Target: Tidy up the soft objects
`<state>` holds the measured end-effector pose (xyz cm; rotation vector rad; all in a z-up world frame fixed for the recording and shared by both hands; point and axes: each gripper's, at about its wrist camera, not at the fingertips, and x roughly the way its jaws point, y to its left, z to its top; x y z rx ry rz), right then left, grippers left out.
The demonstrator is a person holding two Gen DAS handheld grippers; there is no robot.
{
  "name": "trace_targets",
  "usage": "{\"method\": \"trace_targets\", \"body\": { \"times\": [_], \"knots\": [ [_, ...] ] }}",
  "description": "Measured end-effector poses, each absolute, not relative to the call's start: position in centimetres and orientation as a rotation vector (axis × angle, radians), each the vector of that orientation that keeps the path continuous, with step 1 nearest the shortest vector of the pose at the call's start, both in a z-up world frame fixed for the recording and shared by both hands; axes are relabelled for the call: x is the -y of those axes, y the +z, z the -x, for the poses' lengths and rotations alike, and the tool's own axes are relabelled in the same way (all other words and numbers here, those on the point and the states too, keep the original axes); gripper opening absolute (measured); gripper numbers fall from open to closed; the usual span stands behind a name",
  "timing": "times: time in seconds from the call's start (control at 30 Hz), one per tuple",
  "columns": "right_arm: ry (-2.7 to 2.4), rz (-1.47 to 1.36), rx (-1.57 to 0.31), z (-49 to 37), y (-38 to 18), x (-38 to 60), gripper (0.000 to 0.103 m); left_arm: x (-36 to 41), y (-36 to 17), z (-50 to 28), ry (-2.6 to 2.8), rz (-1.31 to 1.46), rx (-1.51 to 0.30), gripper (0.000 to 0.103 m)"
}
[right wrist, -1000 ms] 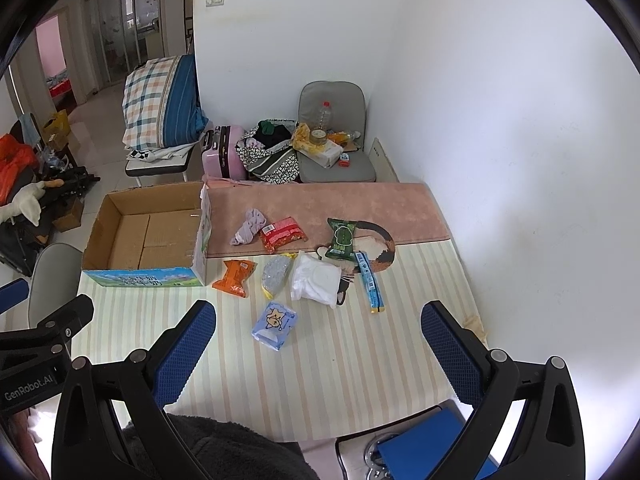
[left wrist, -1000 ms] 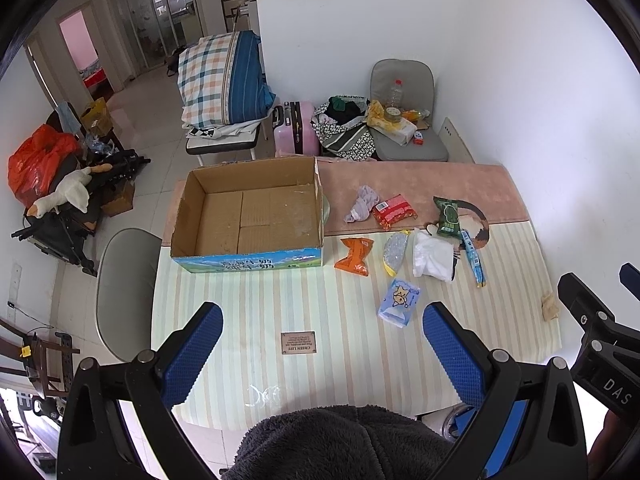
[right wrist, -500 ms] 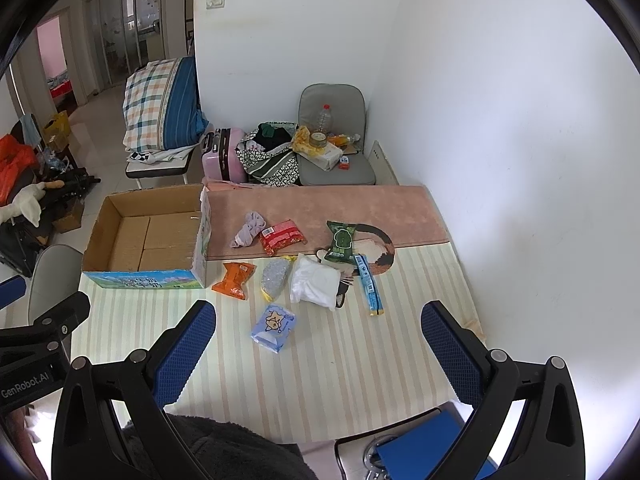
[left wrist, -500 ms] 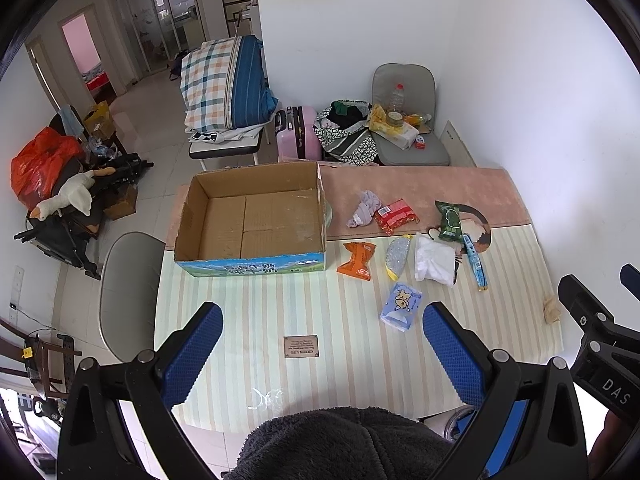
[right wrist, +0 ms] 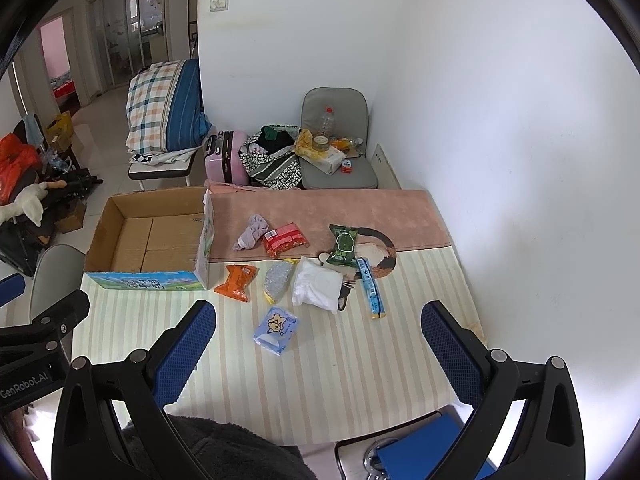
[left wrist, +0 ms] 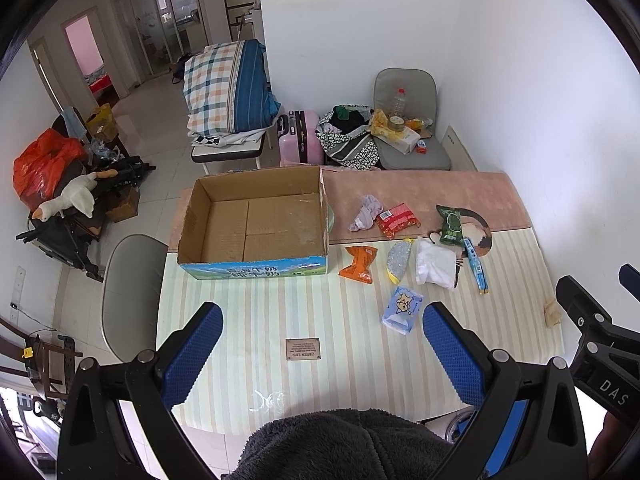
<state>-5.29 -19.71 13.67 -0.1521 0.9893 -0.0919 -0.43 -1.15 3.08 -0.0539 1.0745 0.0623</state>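
An open, empty cardboard box stands on the table's left half. To its right lie several soft items: a lilac sock, a red packet, a green packet, an orange packet, a silver pouch, a white bag, a blue tube and a blue tissue pack. My left gripper and right gripper are open and empty, held high above the table's near edge.
The table has a striped cloth and a pink cloth at the back. A small plaque lies near the front. Grey chairs stand at the left and behind. A white wall runs along the right.
Both grippers have risen or drawn back slightly, so the table looks a little farther. Nothing on the table has moved. Both stay open.
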Motion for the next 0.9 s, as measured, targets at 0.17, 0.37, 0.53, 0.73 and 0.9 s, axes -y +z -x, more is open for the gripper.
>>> {"method": "trace_targets", "body": {
  "times": [0.17, 0.37, 0.53, 0.73, 0.9],
  "knots": [
    [-0.084, 0.148, -0.994, 5.2, 13.7, 19.8, 0.103, 1.1, 3.3, 0.5, 0.061, 0.048, -1.07, 0.102],
    [-0.08, 0.147, -0.993, 5.2, 13.7, 19.9, 0.103, 1.1, 3.6, 0.6, 0.066, 0.051, -1.064, 0.102],
    [-0.077, 0.145, -0.989, 5.2, 13.7, 20.1, 0.103, 1.0, 3.6, 0.6, 0.067, 0.052, -1.062, 0.102],
    [-0.095, 0.123, -0.997, 4.8, 13.3, 20.9, 0.103, 1.4, 3.2, -0.8, 0.076, 0.051, -1.04, 0.102],
    [-0.145, 0.077, -1.04, 2.1, 10.5, 24.3, 0.103, 3.3, 0.5, -5.6, 0.082, -0.014, -1.048, 0.102]
  ]
}}
